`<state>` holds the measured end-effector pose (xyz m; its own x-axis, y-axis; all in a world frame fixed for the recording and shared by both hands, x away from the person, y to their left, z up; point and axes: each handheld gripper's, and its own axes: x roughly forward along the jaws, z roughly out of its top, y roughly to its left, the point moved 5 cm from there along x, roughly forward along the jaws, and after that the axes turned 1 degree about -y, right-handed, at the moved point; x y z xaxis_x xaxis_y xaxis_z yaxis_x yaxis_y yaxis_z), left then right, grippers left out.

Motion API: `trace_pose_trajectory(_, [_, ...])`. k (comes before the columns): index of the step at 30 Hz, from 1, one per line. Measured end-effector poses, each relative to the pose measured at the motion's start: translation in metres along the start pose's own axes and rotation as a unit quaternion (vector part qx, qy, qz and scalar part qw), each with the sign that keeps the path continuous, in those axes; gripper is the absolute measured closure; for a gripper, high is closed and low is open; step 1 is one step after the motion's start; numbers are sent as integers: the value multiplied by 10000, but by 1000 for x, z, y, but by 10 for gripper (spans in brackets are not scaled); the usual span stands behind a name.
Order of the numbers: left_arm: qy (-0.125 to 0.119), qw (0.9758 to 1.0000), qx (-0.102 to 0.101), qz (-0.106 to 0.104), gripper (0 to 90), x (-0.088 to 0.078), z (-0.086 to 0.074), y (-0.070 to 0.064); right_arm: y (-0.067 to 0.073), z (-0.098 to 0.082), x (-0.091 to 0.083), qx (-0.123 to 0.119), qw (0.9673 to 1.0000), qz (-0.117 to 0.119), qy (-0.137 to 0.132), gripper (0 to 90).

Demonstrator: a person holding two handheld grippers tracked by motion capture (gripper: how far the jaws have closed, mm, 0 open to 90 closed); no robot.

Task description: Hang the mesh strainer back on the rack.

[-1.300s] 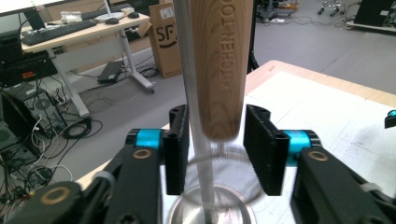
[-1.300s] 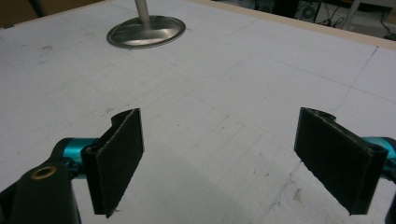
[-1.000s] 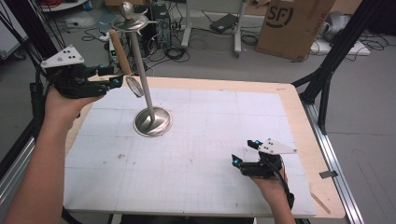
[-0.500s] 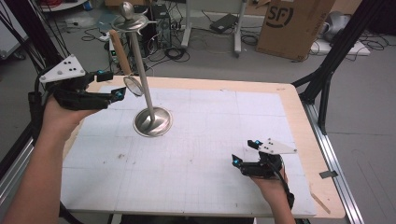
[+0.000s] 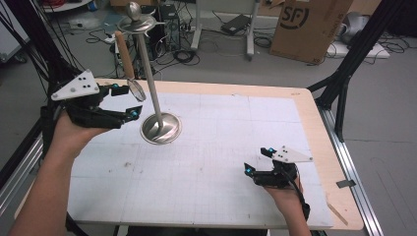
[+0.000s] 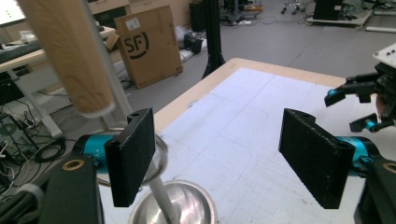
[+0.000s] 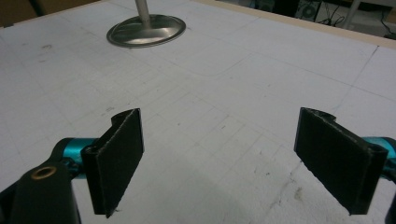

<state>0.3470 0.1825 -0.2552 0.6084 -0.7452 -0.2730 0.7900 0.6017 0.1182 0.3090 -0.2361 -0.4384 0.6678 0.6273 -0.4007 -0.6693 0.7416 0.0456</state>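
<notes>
A person works at a white gridded tabletop with a pale wooden rim, seen from above, arms entering from the bottom edge.

At far left, the left hand-held gripper is held in the air above the tabletop's left edge, pointing right toward a tall metal stand. Its jaws have just been opening and now stand wide apart with nothing between them. In the left gripper view its two black pads frame bare tabletop.

Just right of that gripper hangs a wooden-handled strainer: its light wood handle rises up to the stand's top and its small round metal head sits just beside the upper jaw tip. Whether the tip touches it cannot be told.

Next comes the metal stand, a slim upright pole on a round, shiny base resting on the tabletop, topped with a knob and a small disc of hooks.

Well to the right, near the front edge, the right hand-held gripper sits low over the tabletop, pointing left. Its jaws are also wide open and empty.

Behind the tabletop, on the floor, stands a cardboard box among cables.
</notes>
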Motion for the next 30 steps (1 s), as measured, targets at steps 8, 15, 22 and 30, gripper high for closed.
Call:
trace_pose_trajectory(8, [79,9997,-141,-177,240,15,-23,-10,0,0,0,17,10000,-12,4,147])
trace_pose_trajectory(15, [149,9990,-198,-382,229,26,-40,-19,0,-1,0,24,10000,-13,28,147])
trace_pose_trajectory(22, [212,9978,-179,-607,223,34,-54,-31,0,0,0,7,10000,-10,4,148])
trace_pose_trajectory(30, [203,9978,-315,-549,216,41,-71,-33,0,0,-1,21,10000,-13,-3,147])
